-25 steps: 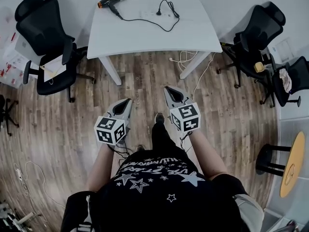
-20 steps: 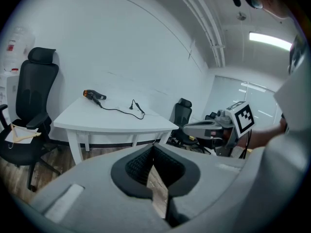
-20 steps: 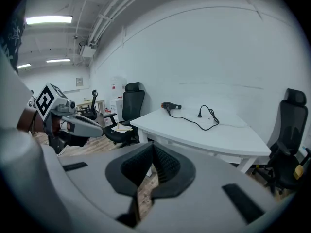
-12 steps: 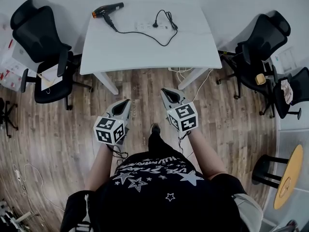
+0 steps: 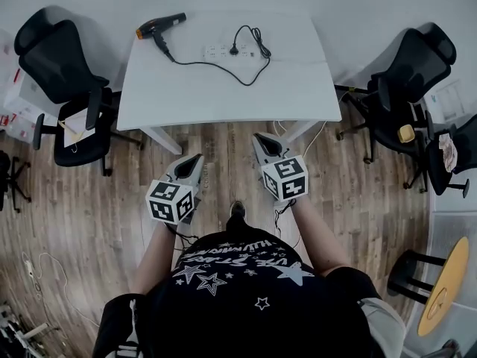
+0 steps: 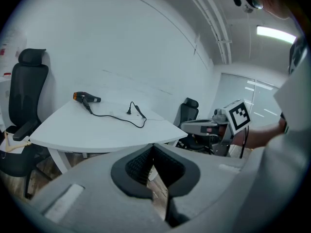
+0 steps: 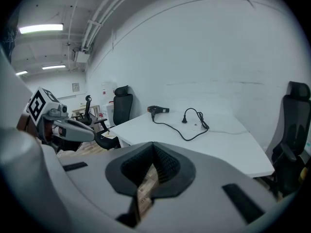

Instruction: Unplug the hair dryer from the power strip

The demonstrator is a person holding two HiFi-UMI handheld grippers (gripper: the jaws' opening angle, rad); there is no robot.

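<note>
Closing on tabletop: nearer than a second ago, near edge now just ahead of both tips. Left gripper and right gripper closed flat, nothing between jaws. Hair dryer at tabletop's far left corner, plug seated in power strip by far edge. Reach still to come.

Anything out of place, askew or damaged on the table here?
Nothing stands out. The hair dryer lies at the far left corner of the table. Its cord loops loosely to the plug, which sits in the power strip.
</note>
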